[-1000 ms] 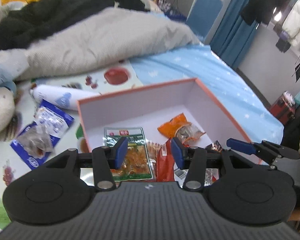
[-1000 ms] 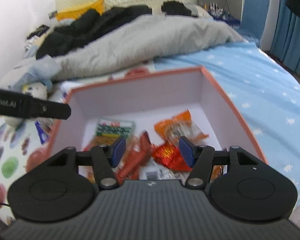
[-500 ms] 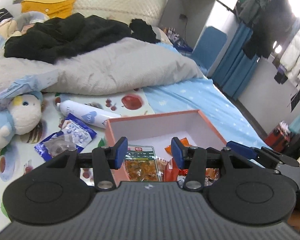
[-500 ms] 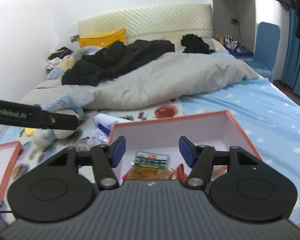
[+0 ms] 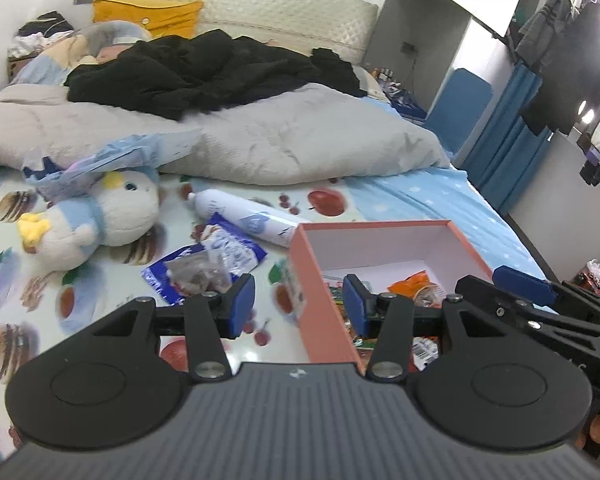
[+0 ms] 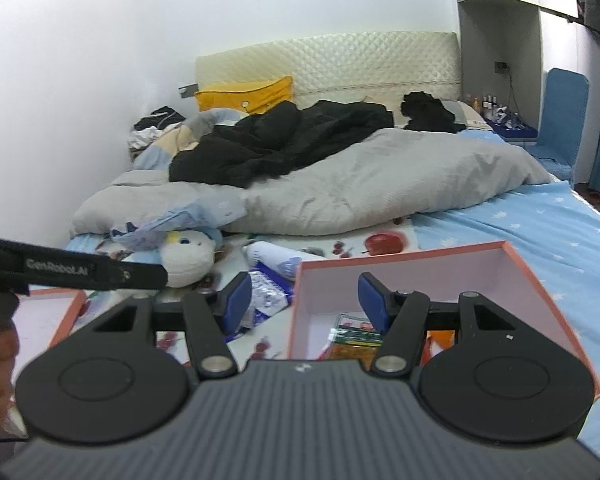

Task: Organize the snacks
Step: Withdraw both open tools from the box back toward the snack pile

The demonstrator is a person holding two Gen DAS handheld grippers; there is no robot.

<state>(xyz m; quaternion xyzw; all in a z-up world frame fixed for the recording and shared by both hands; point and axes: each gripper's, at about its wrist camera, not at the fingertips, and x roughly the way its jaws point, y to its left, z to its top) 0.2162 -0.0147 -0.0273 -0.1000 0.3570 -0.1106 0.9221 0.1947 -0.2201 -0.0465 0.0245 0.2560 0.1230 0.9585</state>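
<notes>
Both grippers empty. Left gripper (image 5: 298,305) fingers stand apart with nothing between them; right gripper (image 6: 305,302) the same, fingers parted, no packet held.

Progress: the salmon-orange cardboard box with white inside (image 5: 320,296) sits on the bed and already holds several snacks: an orange crinkly packet (image 5: 414,284), a green-topped clear pouch of orange-brown pieces (image 6: 354,340), plus red wrappers low in the box, mostly hidden behind the fingers. I'd call that the larger part done.

Left to do, as I judge it: one blue-and-white foil snack bag with a clear window (image 5: 206,266) lies flat on the fruit-print mat (image 5: 112,280), outside the box, just beside its left wall. The white cylindrical tube with blue print (image 5: 246,216) lies behind it, near the box's far-left corner; can't tell whether it counts as a snack. The white-and-blue plush duck toy (image 5: 100,216) further left isn't part of the job.

A second salmon-rimmed tray or lid (image 6: 66,318) shows at the left in the right wrist view, partly hidden by the left gripper; contents not visible.

Left gripper is nearer the blue bag, so it looks like the natural pick. The bag lies flat and thin, so the fingers would need to come in low at an edge; likely to slide on the slick mat.
</notes>
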